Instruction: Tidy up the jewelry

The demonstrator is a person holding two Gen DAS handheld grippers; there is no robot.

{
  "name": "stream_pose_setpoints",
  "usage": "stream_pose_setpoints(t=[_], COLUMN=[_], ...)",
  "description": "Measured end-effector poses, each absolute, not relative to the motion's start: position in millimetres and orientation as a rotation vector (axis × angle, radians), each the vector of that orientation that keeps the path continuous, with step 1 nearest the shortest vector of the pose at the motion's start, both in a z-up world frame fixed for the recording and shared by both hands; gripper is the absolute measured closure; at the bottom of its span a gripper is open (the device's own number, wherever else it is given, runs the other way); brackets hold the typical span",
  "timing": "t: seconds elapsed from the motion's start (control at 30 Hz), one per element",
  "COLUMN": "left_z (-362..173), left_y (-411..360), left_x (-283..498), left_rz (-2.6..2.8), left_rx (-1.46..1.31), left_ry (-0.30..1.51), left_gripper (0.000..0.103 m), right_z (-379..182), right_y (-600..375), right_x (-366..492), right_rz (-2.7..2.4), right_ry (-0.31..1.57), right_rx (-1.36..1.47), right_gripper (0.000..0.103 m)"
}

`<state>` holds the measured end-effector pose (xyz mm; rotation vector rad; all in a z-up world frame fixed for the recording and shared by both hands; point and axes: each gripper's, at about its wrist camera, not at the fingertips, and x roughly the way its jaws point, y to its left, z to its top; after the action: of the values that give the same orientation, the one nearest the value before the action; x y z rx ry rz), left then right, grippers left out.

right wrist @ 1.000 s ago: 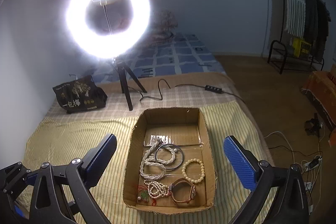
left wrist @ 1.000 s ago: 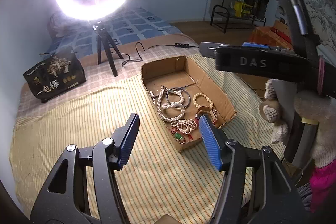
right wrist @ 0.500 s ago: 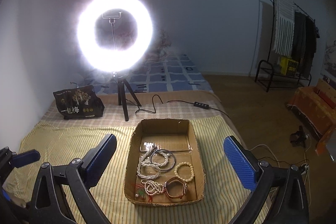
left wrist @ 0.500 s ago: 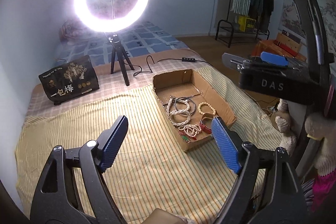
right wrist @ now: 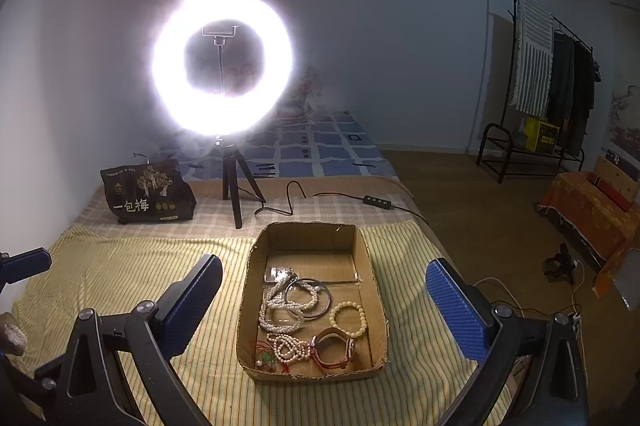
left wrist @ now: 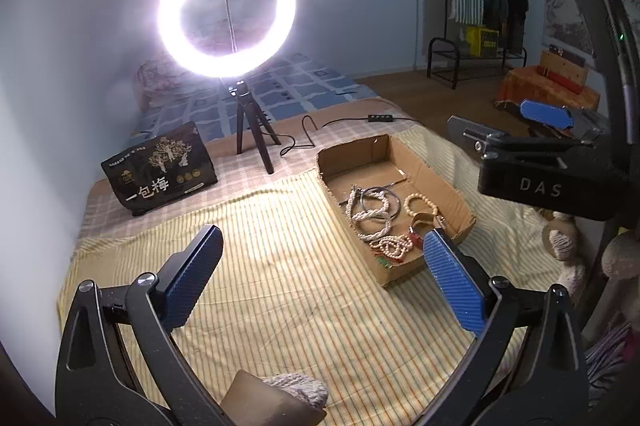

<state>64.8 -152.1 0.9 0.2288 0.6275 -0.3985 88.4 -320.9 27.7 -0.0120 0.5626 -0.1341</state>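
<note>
1. The left gripper (left wrist: 322, 280) hangs over the striped cloth (left wrist: 280, 298); its jaws have just been opening, now stand wide, and nothing is between them.
2. The right gripper (right wrist: 322, 300) also stands wide open and empty, with the box (right wrist: 245, 310) seen through the gap between its blue pads (right wrist: 456, 310).
3. The box is open-topped cardboard and sits on the cloth on a bed, in front of the ring light (right wrist: 222, 62) on its tripod.
4. All the jewelry lies inside the box: pearl strands (right wrist: 280, 306) tangled with a metal bangle (right wrist: 320, 296), a bead bracelet (right wrist: 348, 318) just beside them, and a watch (right wrist: 334, 348) near the front wall.
5. A small red-and-green piece (right wrist: 266, 358) lies in the front left corner of the box; what it is cannot be told.
6. A black bag (right wrist: 148, 192) with printed characters stands left of the tripod, well apart from the box.
7. In the left view the right gripper's body appears at the right edge, held by a gloved hand (left wrist: 568, 246).
</note>
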Motion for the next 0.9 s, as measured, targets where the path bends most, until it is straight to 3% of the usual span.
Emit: stream_pose_setpoints(t=[0.9], left_z=[2.4], left_y=[-157.2], left_x=[60.4], left_rz=[-0.412], left_rx=[0.235], left_ry=[0.634], left_gripper=[0.000], right_z=[24.6], right_y=[-324.0], right_x=[86.5], right_rz=[-0.153], right_ry=[0.564], right_rx=[0.005], right_gripper=[0.000])
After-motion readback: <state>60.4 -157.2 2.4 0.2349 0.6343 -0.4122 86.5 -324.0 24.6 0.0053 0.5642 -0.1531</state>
